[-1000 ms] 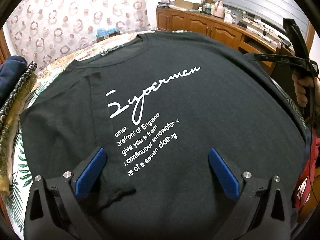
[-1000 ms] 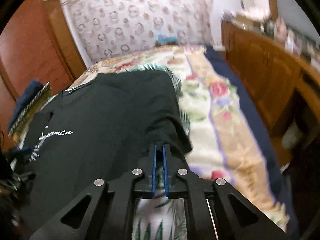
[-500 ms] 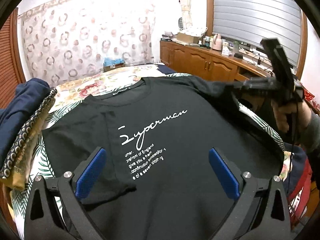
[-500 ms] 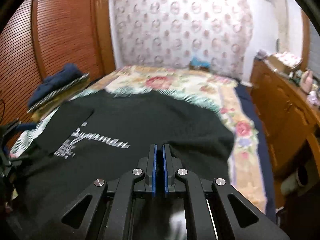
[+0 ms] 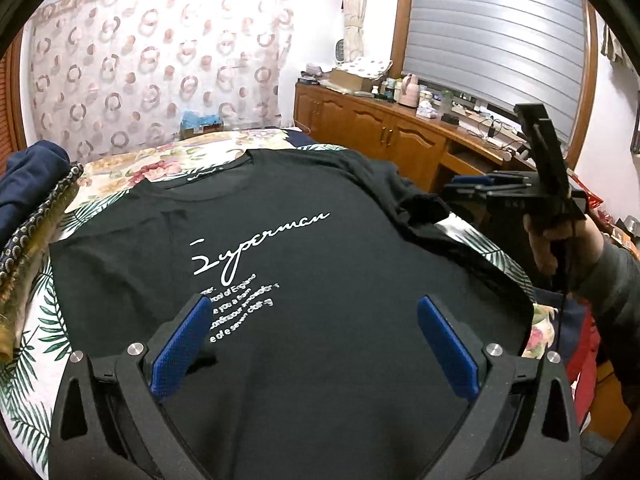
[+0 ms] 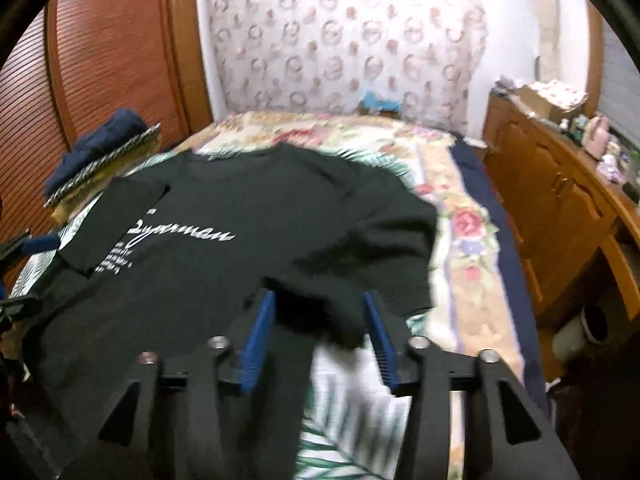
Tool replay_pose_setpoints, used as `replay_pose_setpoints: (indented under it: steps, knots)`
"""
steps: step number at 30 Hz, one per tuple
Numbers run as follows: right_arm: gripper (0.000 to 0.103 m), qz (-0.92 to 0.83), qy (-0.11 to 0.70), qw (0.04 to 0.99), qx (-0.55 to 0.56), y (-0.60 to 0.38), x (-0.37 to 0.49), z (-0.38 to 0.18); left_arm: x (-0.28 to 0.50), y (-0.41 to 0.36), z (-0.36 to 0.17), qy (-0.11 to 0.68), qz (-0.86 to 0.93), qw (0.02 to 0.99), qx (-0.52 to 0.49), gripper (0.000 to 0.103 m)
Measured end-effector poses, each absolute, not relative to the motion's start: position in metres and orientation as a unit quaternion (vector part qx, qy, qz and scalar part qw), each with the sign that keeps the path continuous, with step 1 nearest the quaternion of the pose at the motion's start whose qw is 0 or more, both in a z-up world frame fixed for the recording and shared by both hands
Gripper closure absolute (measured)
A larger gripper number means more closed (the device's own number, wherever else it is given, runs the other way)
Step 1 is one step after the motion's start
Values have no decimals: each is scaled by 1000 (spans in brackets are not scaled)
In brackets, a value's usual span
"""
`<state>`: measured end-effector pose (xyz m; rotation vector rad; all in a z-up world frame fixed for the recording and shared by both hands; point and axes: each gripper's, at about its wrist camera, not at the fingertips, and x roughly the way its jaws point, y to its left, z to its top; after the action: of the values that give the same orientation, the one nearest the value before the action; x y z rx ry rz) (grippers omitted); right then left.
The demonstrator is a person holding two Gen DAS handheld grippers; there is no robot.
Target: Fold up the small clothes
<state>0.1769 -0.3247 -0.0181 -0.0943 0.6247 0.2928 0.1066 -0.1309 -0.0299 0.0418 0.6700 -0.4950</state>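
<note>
Your black T-shirt (image 5: pixel 320 280) is lying print-up on the floral bed (image 6: pixel 460 208), collar pointing far, hem near, long axis running near to far. Your left tongs (image 5: pixel 314 344) are hovering wide over its hem, gripping nothing. Your right tongs (image 6: pixel 318 332), clamped a second ago, are opening, the right sleeve (image 6: pixel 320 312) slackening between them.

A home bedroom. Beneath and ahead of both tongs spreads a bed (image 6: pixel 460 216) under a floral, leaf-printed cover. Beyond it hangs a ring-patterned curtain (image 5: pixel 132 80) across the far wall. To the right of the tongs runs a wooden cabinet (image 5: pixel 384 136) cluttered with bottles and boxes, below a window with a lowered shutter (image 5: pixel 492 36). To the left stand louvred wooden wardrobe doors (image 6: pixel 100 64), with folded textiles (image 6: pixel 104 148) stacked near them.
</note>
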Motion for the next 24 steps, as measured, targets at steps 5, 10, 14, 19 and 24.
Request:
replay_pose_setpoints:
  steps: [5,10,14,19,24]
  knots:
    - [51,102,327,939,-16,-341,190,-28,103,-136,-26,320,-246,915,19,0]
    - [52,76,381,921,35,-348,231,-51,102,-138,-29,323,-243,914,31,0]
    - [53,83,402,906,105,-361,250,-59,103,-134,-33,330,-242,912,25,0]
    - [91,87,397,909,94,-364,254,-49,103,-128,-35,331,-238,913,20,0]
    - [99,63,369,925,62,-366,244,-38,105,-122,-36,330,-233,915,14,0]
